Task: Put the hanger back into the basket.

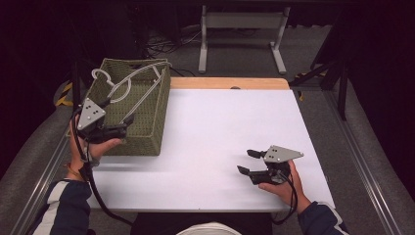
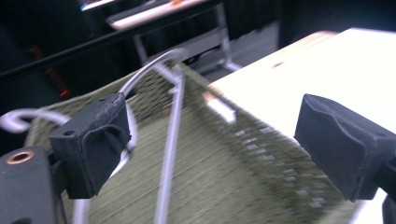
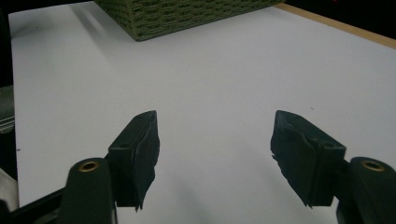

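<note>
Overhead, white table, wood far edge, grey carpet, dark room

I see the white tabletop brightly lit from overhead, the surrounding room nearly black. Soft shadows sit near the woven basket. My left gripper view is motion-blurred; the right gripper view is sharp.

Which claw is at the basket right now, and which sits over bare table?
The left claw is at the green woven basket holding the hangers; the right claw hovers open over bare white table.
</note>
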{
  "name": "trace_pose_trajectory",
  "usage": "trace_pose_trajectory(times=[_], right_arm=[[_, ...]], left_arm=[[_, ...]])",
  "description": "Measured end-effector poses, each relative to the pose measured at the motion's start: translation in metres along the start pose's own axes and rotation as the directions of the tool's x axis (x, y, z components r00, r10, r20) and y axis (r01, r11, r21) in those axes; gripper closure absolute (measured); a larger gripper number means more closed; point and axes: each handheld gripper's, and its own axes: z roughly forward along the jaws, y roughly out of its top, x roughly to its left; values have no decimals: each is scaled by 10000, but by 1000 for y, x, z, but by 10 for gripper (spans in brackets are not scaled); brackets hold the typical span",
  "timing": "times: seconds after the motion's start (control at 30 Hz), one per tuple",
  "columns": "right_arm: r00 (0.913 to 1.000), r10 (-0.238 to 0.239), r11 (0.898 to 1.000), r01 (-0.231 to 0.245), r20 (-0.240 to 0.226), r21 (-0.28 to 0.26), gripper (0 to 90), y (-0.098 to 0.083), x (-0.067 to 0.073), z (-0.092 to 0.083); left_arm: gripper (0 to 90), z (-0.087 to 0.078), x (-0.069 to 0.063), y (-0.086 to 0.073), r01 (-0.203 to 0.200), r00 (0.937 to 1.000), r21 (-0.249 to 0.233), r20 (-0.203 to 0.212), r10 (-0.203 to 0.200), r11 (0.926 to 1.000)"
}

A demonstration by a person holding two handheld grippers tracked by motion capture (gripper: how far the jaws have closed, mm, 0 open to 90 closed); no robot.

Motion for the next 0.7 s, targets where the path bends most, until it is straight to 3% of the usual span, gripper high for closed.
trace_pose_trajectory(times=[0.2, 0.33, 0.7], right_arm=[[9993, -158, 9999, 159, 347, -25, 320, -1, 0, 0], [9984, -242, 9997, 242, 508, -8, 311, -1, 0, -1], [9926, -290, 9996, 297, 1183, -39, 233, 0, 0, -2]], left_arm=[[98, -2, -35, 0, -554, 9930, -621, 1009, 615, 9965], [94, -4, -50, -1, -613, 9859, -780, 1510, 725, 9951], [75, -5, -82, -12, -1000, 9674, -1087, 2219, 1222, 9890]])
